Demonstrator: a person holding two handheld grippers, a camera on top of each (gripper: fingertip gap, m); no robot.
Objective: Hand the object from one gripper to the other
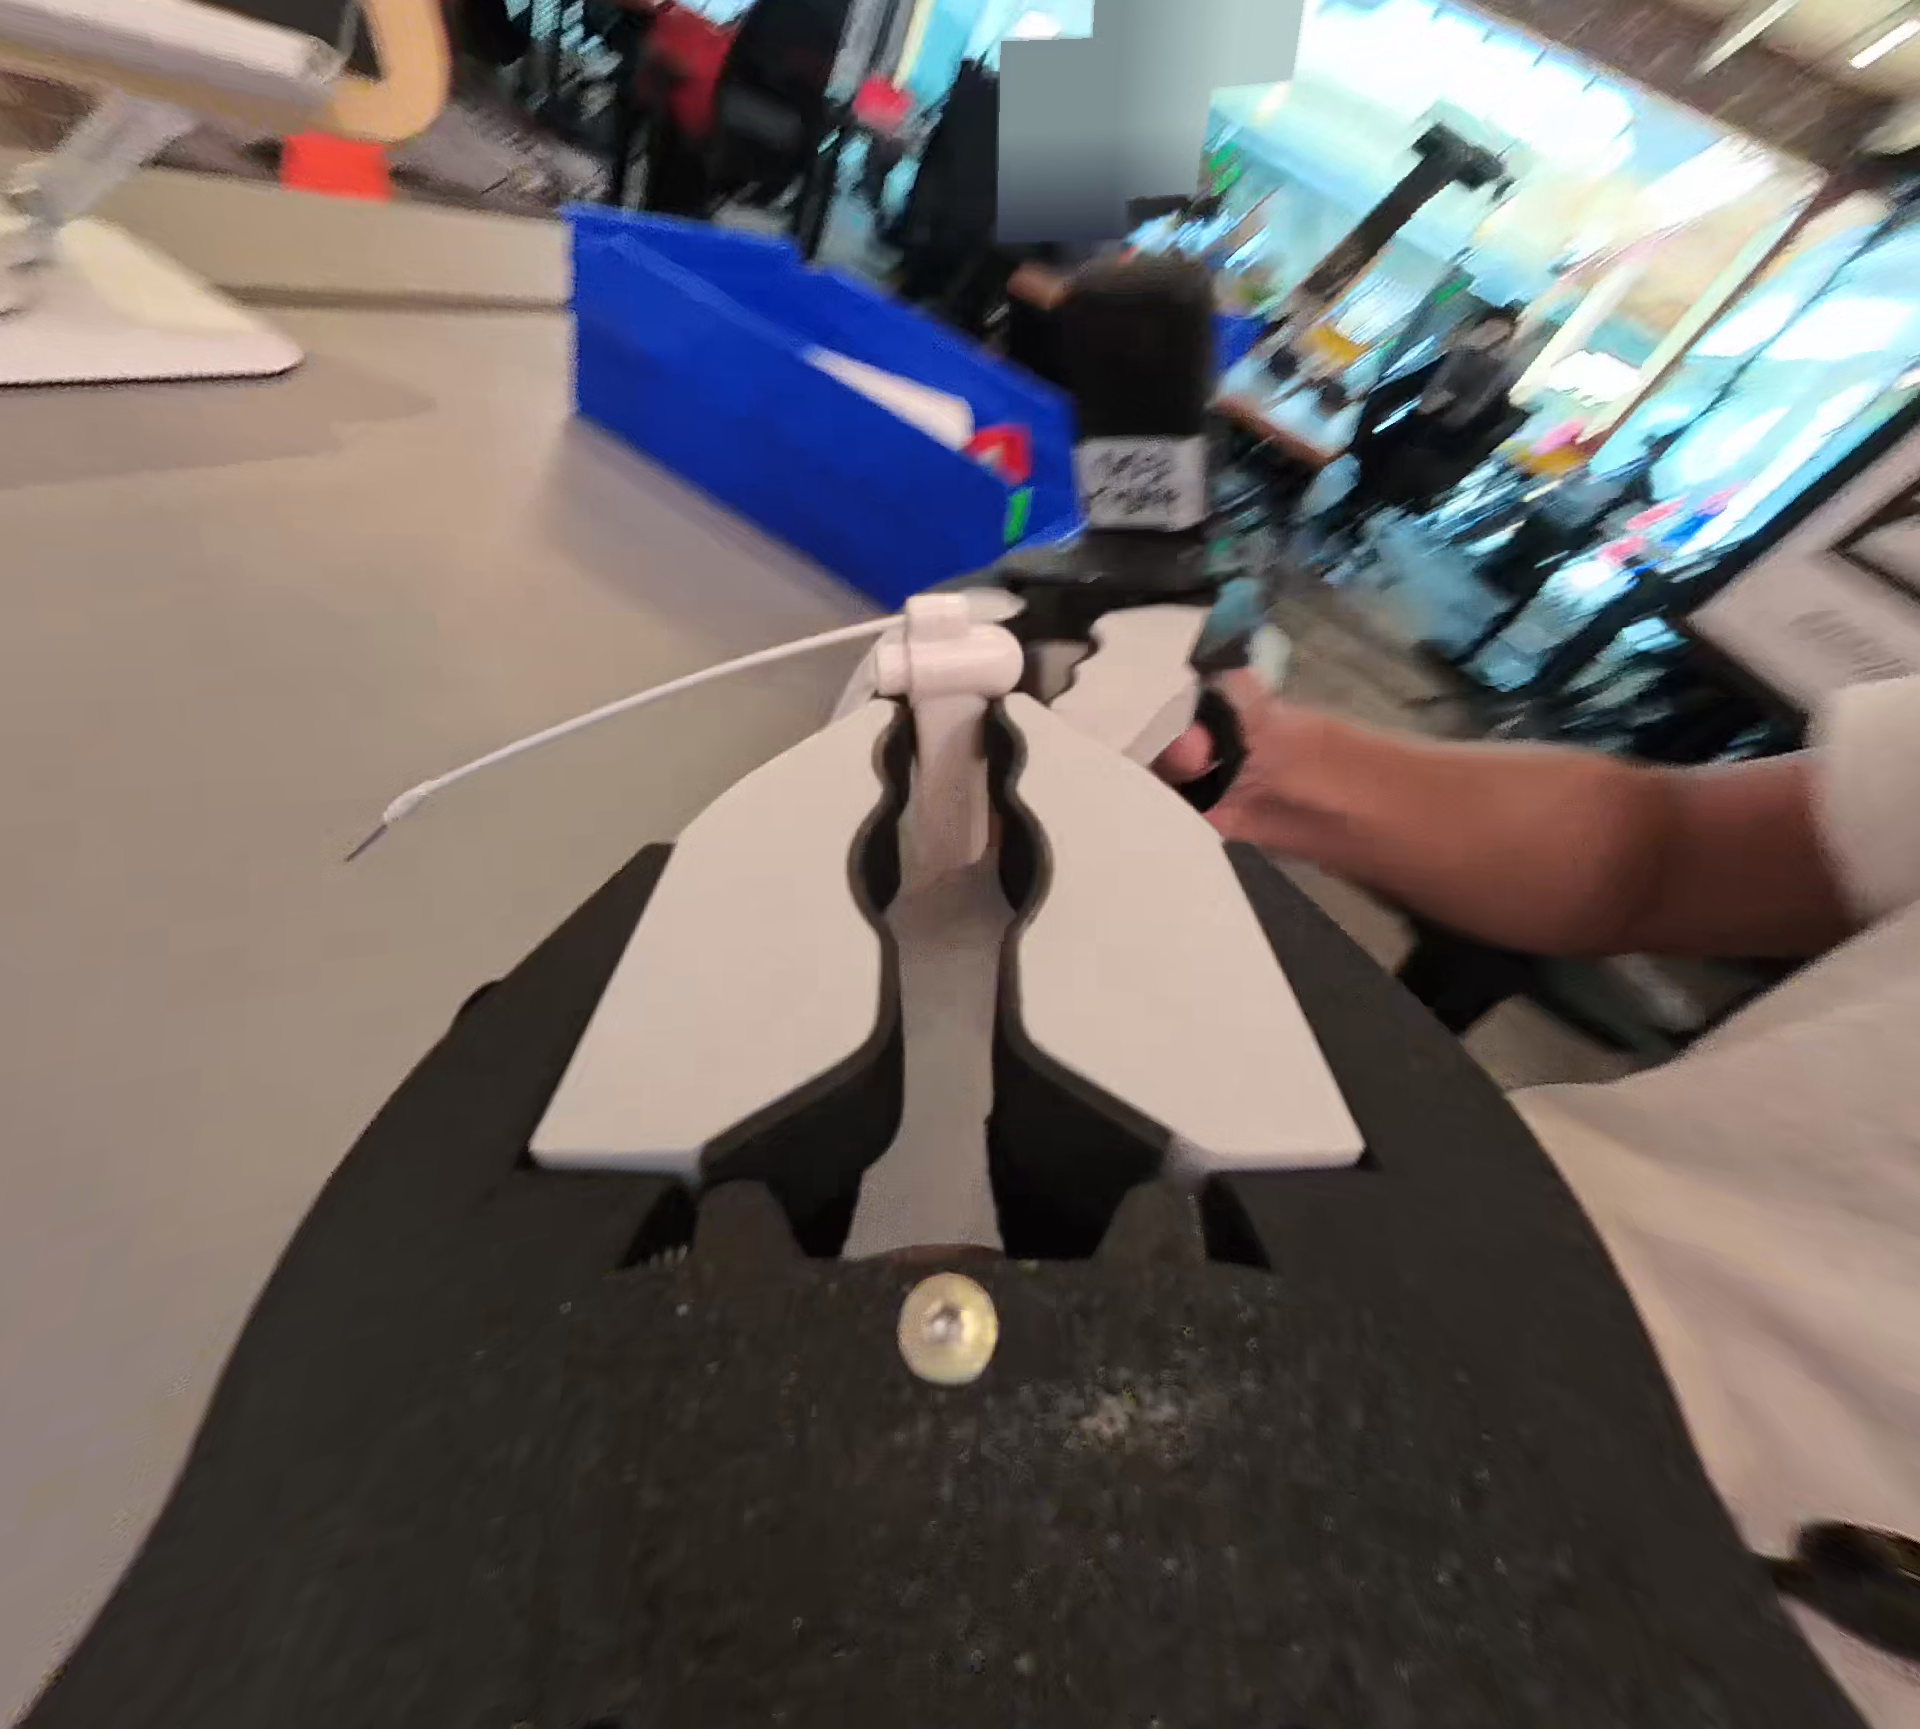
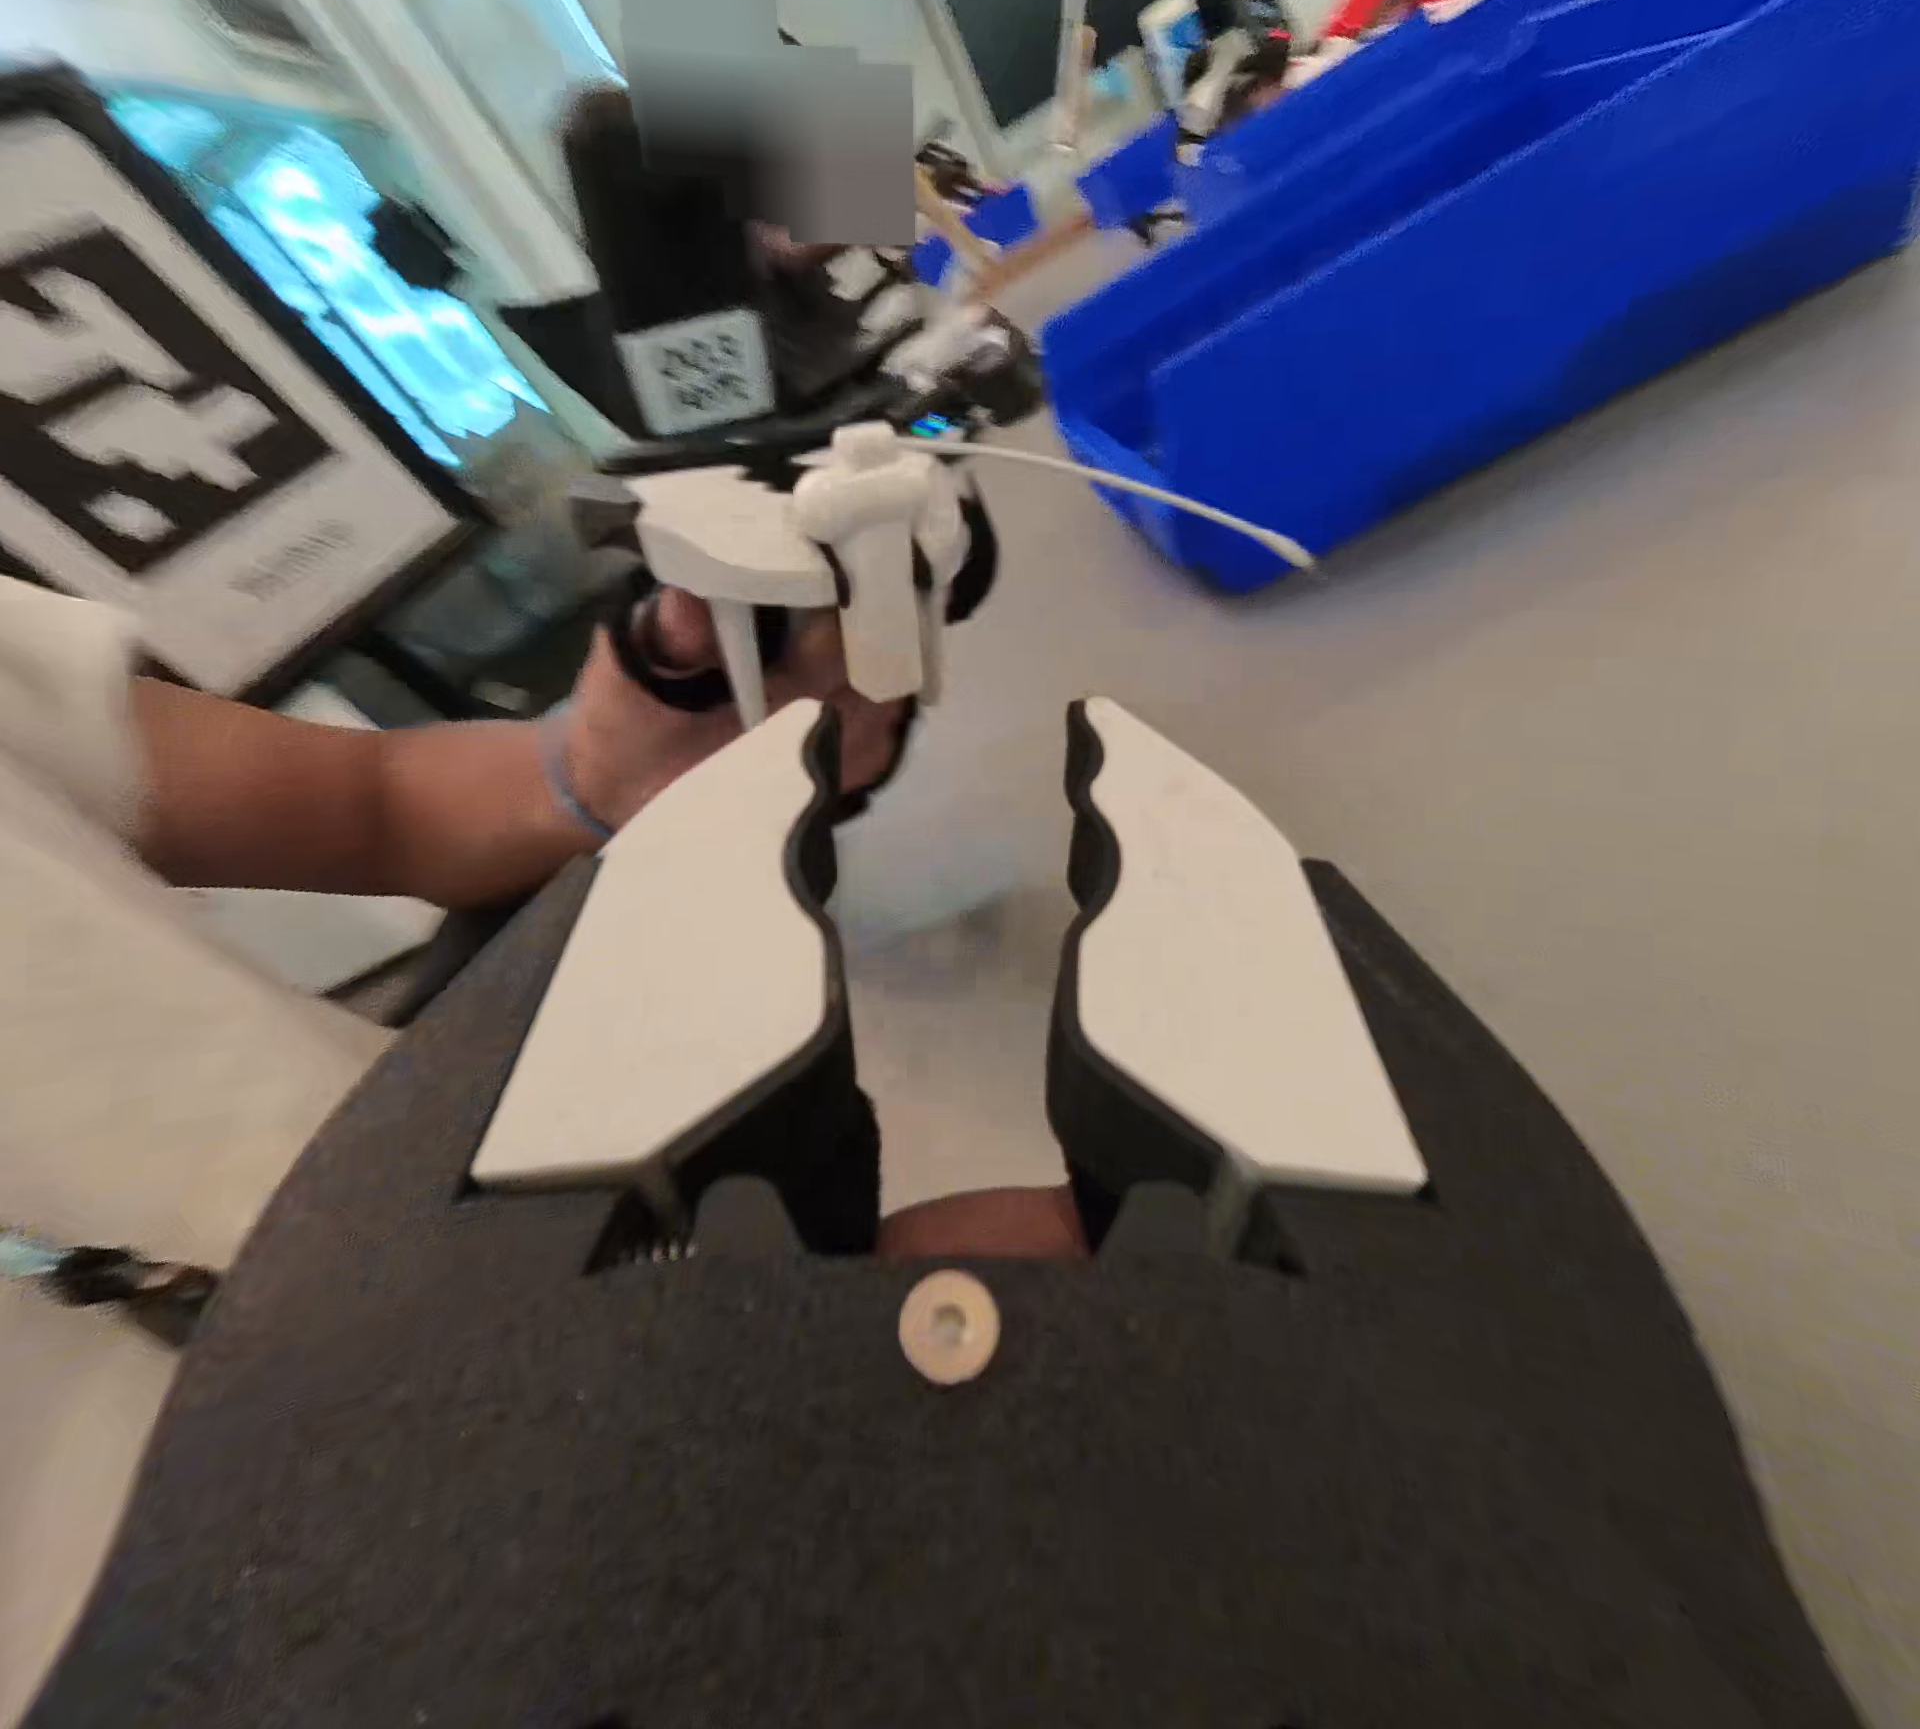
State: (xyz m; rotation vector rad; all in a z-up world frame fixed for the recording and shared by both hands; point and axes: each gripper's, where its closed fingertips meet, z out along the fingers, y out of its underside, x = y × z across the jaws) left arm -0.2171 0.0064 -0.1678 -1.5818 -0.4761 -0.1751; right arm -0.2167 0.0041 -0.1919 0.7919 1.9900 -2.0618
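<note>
While gripped between the left gripper's [image 1: 951, 723] fingers, one white clip-like object [image 1: 945, 671] with a thin trailing cord, held above the tabletop [image 1: 260, 744]. Farther off, right gripper [image 2: 951, 734] spread and empty: best closed squarely on the free end before letting go. Beyond, one blue bin [image 2: 1455, 277].
</note>
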